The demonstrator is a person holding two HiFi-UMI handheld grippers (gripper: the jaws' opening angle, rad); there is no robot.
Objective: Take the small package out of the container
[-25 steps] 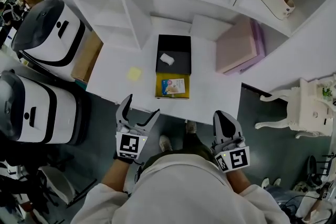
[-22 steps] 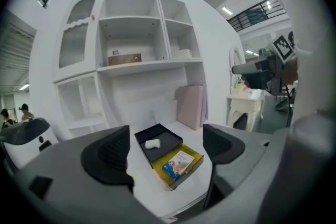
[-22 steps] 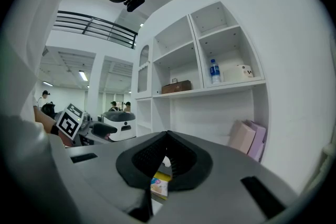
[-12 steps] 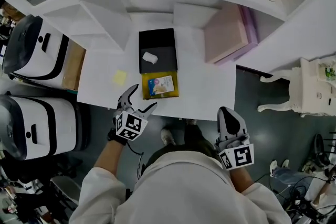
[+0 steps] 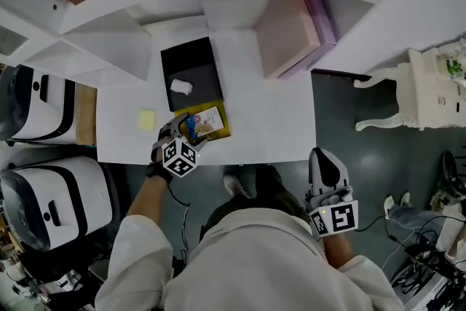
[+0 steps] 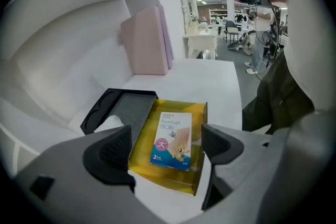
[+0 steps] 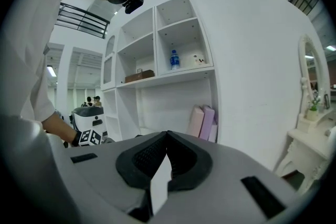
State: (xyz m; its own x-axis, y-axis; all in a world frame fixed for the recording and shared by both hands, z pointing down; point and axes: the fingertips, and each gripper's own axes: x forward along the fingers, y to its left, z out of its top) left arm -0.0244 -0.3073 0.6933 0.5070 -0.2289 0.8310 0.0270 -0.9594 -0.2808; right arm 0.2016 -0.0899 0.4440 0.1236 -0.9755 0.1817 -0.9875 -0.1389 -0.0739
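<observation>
A yellow container (image 5: 218, 129) lies on the white table (image 5: 269, 120) near its front edge, and a small blue-and-white package (image 5: 207, 117) lies flat inside it. My left gripper (image 5: 182, 132) hovers open over the container's near end. In the left gripper view the package (image 6: 171, 139) and container (image 6: 173, 178) show between the spread fingers (image 6: 113, 152), untouched. My left gripper (image 6: 167, 148) holds nothing. My right gripper (image 5: 325, 161) hangs shut off the table's front right, close to my body. In its own view my right gripper (image 7: 167, 137) has its jaws pressed together and empty.
Behind the yellow container an open black box (image 5: 191, 58) holds a small white object (image 5: 181, 87). A yellow sticky note (image 5: 147, 119) lies to the left. Pink boxes (image 5: 291, 29) stand at the table's back right. White machines (image 5: 40, 109) flank the left, a white dresser (image 5: 437, 80) the right.
My left gripper has moved forward from the table's edge to above the yellow container, still open. The head view has swung, shifting the table. The right gripper stays shut near my body.
</observation>
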